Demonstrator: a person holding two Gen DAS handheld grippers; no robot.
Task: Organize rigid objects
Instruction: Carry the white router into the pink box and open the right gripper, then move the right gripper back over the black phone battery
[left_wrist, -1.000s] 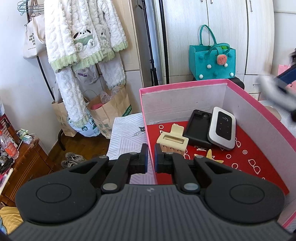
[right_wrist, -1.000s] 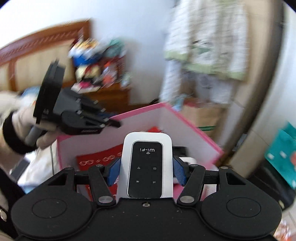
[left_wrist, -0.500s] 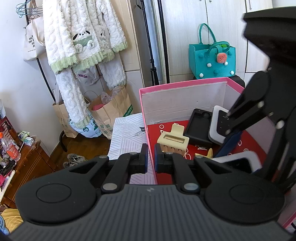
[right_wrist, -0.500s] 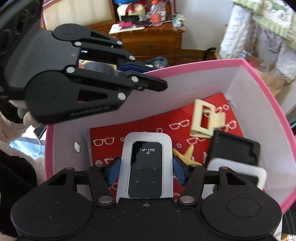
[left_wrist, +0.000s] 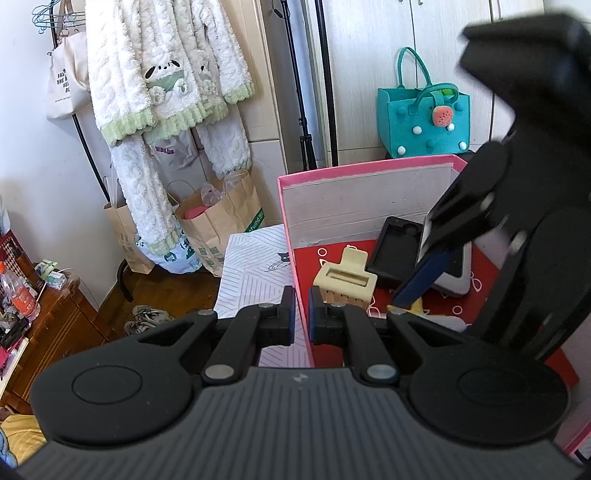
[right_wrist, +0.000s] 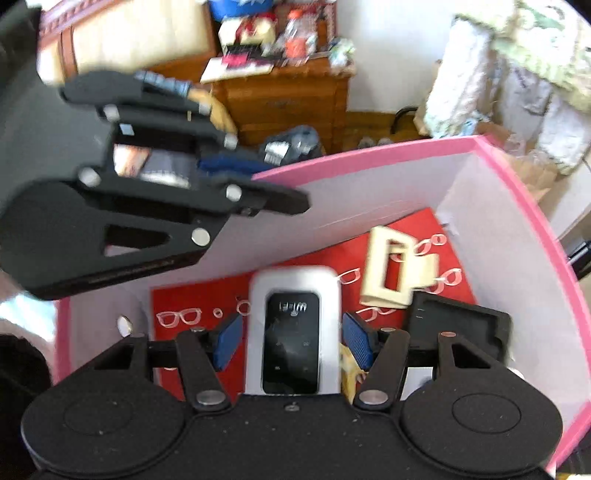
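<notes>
A pink box (left_wrist: 364, 170) with a red patterned floor holds a cream hair clip (left_wrist: 347, 278), a black case (left_wrist: 393, 245) and a white Wi-Fi router (left_wrist: 460, 271). My left gripper (left_wrist: 300, 318) is shut on the box's pink wall at its near left edge. My right gripper (right_wrist: 293, 341) is inside the box with its blue pads spread apart; a second white Wi-Fi router (right_wrist: 293, 325) lies between them on the red floor, no longer pinched. The clip (right_wrist: 400, 273) and black case (right_wrist: 460, 330) lie to its right.
A teal felt bag (left_wrist: 423, 118) stands behind the box. Fluffy white clothes (left_wrist: 162, 74) hang on a rack at left above paper bags (left_wrist: 218, 225). A wooden nightstand (right_wrist: 284, 99) with clutter stands beyond the box. A striped cloth (left_wrist: 255, 273) lies under the box.
My right gripper carried the Wi-Fi router down into the box, then opened its pads and released it on the red floor. My left gripper stayed clamped on the box wall.
</notes>
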